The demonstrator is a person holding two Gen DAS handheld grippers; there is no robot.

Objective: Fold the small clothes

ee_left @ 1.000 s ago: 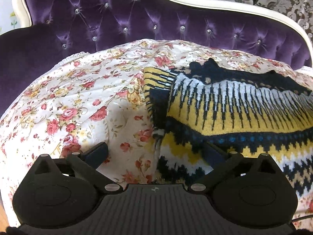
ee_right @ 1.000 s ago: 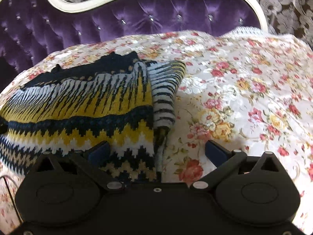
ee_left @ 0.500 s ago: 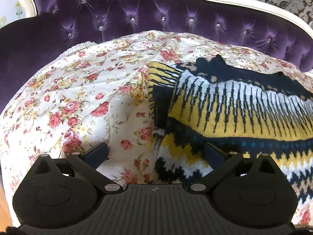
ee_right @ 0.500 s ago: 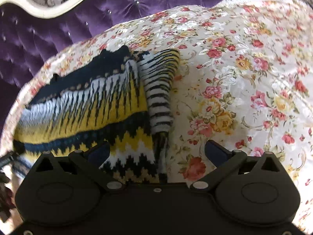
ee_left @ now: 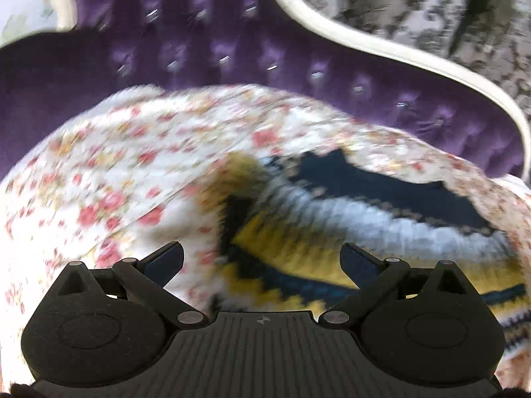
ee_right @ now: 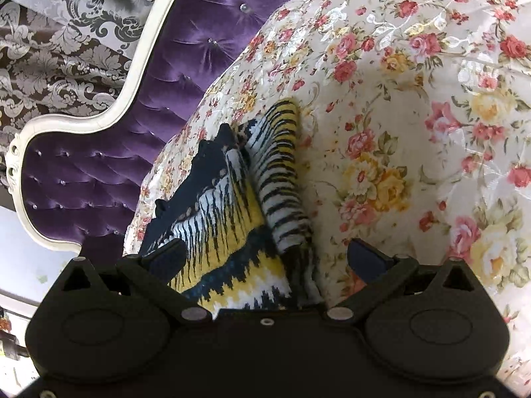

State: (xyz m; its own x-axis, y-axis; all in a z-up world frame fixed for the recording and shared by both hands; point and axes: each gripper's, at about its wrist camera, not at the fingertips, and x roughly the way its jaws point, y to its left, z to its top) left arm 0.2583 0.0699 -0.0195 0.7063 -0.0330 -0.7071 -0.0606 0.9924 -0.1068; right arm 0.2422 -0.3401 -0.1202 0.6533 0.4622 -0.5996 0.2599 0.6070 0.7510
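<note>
Folded yellow-black-white patterned knit sweater (ee_right: pixel 232 219), lying flat on floral cover

Setting: home bedroom. Evidence: bed with floral bedspread (ee_right: pixel 415 106), roses on cream; tufted purple velvet headboard (ee_right: pixel 186 63) with crystal buttons and carved cream frame (ee_right: pixel 109 119) at the far side; damask-patterned wall covering (ee_right: pixel 63 53), brown and silver, behind it.

No readable text or labels anywhere
</note>
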